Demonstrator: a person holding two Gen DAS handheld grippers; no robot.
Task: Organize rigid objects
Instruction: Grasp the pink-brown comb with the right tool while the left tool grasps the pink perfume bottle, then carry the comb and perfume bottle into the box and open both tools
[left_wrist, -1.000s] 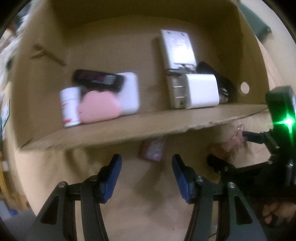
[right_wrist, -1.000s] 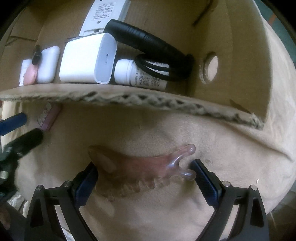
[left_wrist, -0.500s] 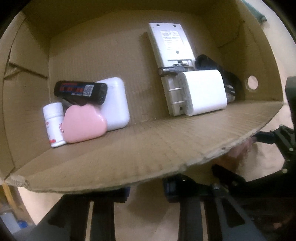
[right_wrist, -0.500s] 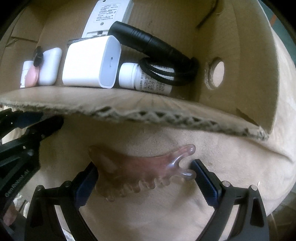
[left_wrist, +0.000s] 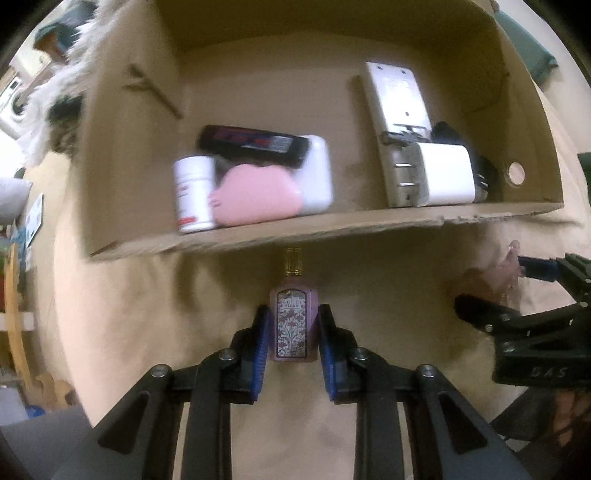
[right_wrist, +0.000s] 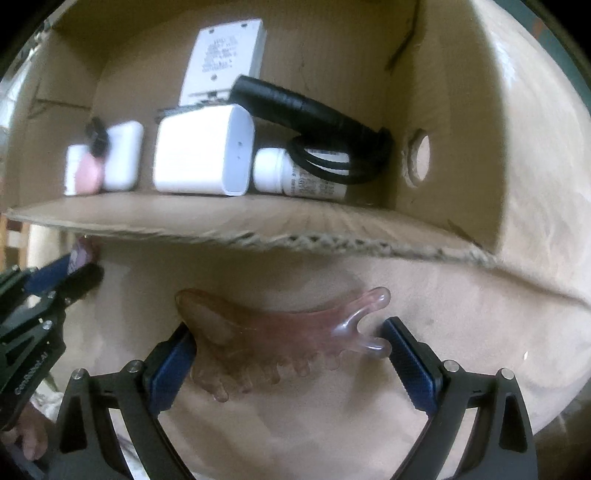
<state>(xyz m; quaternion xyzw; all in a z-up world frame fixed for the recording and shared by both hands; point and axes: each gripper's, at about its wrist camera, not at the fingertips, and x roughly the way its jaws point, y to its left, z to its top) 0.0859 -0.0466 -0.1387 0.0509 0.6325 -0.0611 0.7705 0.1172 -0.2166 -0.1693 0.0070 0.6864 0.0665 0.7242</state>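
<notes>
Perfume bottle now inside left gripper

Both the left gripper and right gripper have black triangular-cutout arms, silver screws, and ribbed blue pads.

Beige cloth surface underfoot; white appliance at 10 o'clock, wooden furniture at 8 o'clock.

Pink perfume bottle between left gripper jaws.
</notes>
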